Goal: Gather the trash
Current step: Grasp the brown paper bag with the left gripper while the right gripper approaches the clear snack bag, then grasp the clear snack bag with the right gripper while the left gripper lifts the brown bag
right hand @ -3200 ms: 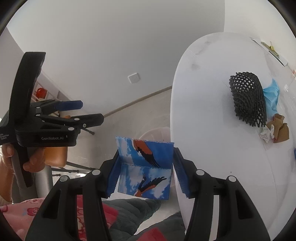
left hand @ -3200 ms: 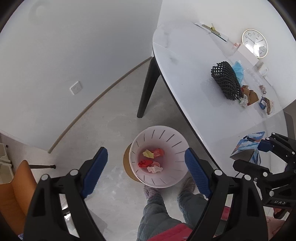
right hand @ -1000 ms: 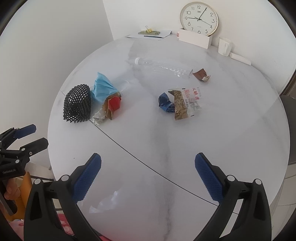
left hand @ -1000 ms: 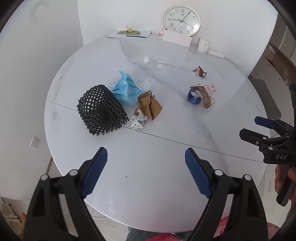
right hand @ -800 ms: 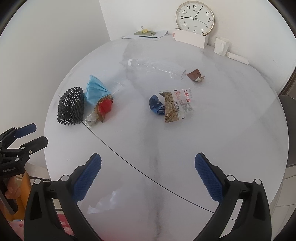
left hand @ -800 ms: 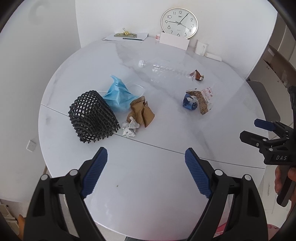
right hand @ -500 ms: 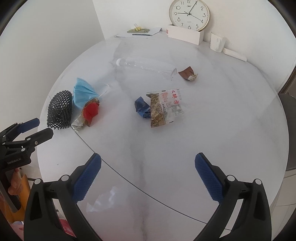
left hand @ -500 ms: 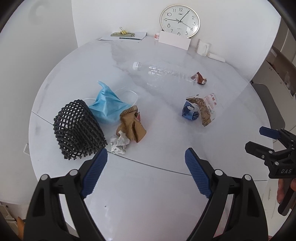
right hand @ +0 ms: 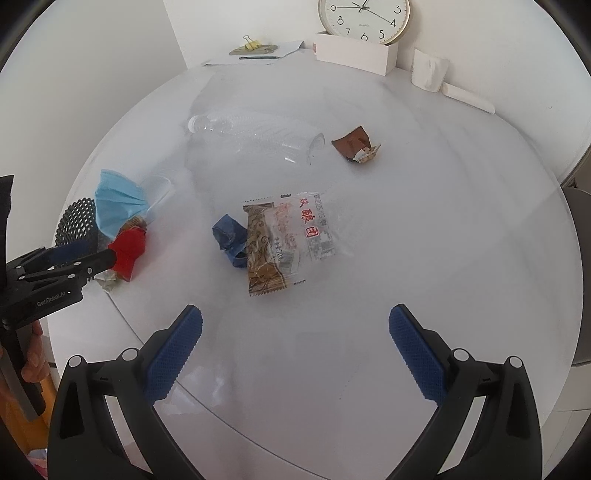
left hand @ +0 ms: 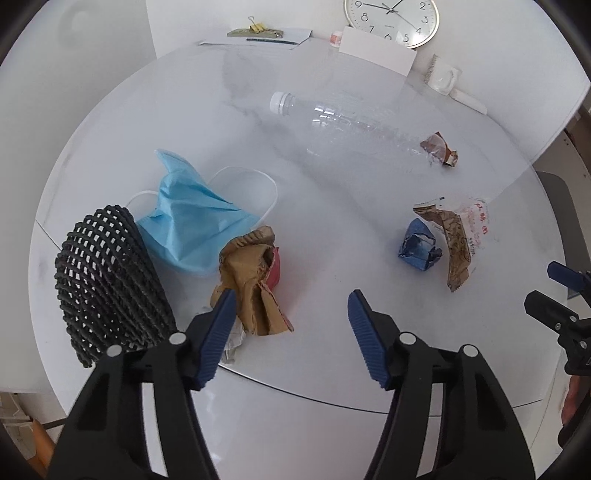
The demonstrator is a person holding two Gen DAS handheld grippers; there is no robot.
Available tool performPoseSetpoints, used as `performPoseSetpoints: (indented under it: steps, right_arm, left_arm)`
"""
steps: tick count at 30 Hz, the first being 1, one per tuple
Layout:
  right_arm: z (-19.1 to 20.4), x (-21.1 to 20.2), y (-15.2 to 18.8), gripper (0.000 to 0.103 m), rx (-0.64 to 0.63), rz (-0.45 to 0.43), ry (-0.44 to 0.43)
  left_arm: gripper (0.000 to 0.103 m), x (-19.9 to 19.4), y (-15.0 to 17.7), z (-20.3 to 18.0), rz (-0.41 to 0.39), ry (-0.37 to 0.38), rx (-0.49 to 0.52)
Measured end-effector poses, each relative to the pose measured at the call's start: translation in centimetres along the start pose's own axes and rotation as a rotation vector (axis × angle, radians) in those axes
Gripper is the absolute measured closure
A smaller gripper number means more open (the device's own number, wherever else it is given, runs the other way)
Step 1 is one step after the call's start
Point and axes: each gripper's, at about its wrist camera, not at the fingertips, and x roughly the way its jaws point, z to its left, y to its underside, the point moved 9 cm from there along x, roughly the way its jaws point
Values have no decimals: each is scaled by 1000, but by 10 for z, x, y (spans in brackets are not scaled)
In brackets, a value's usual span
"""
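On the round white marble table (left hand: 332, 424), far left: a black plastic mesh sleeve (left hand: 107, 291) lying on its side, w/ a crumpled light-blue face mask (left hand: 188, 225) touching its upper right edge, white ear loops trailing toward table centre. Just right of the mesh, a scrunched brown-and-red paper wrapper (left hand: 255, 284) sits partly over the mask's lower edge, and a small crumpled white/silver scrap (left hand: 232, 339) lies at its base. The left gripper (left hand: 288, 325) hangs over this pile, jaws apart & holding nothing; its left blue pad is right in front of the brown wrapper, the right pad over bare tabletop. Further back, centre: a clear empty plastic bottle (left hand: 343, 129) on its side, white cap pointing left. Right of centre: a crumpled dark-blue foil wrapper (right hand: 231, 236) touching a flat clear snack packet w/ brown print and red characters (right hand: 284, 240). Beyond the bottle's base, a small torn brown wrapper (right hand: 356, 144). The right gripper (right hand: 295, 343) is spread wide, empty, over bare table near the snack packet. Against the back wall: papers w/ a yellow binder clip (right hand: 255, 50), a white box (right hand: 354, 53), a gold-rimmed wall clock (right hand: 364, 18).
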Motion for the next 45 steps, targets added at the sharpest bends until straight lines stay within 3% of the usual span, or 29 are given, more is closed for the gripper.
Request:
performPoseSetpoints:
  steps: [3, 7, 11, 16, 18, 28, 36, 42, 44, 45]
  right_arm:
    - [-5, 9, -6, 3, 13, 7, -3]
    - [-11, 20, -10, 3, 20, 19, 1]
    - [-17, 27, -16, 3, 27, 16, -3]
    - [-23, 35, -32, 4, 40, -1, -27]
    - [-21, 40, -39, 12, 35, 3, -46]
    - [-15, 71, -46, 28, 23, 77, -72]
    - [-16, 73, -38, 67, 45, 108, -116]
    - [-19, 66, -36, 82, 70, 92, -143]
    - [-18, 63, -35, 84, 69, 88, -144]
    - [-17, 62, -34, 86, 67, 86, -144]
  left_arm:
    - [76, 15, 0, 1, 45, 4, -18]
    - [90, 30, 1, 0, 77, -8, -6]
    - [98, 29, 0, -2, 73, 15, -7]
    - [99, 17, -4, -12, 44, 28, 44]
    - [99, 15, -6, -19, 41, 49, 49]
    - [99, 11, -2, -32, 27, 88, 78]
    - [99, 12, -2, -31, 42, 112, 70]
    - [99, 10, 2, -26, 54, 100, 67]
    - [96, 10, 4, -24, 61, 93, 72]
    - [86, 9, 4, -23, 59, 91, 69]
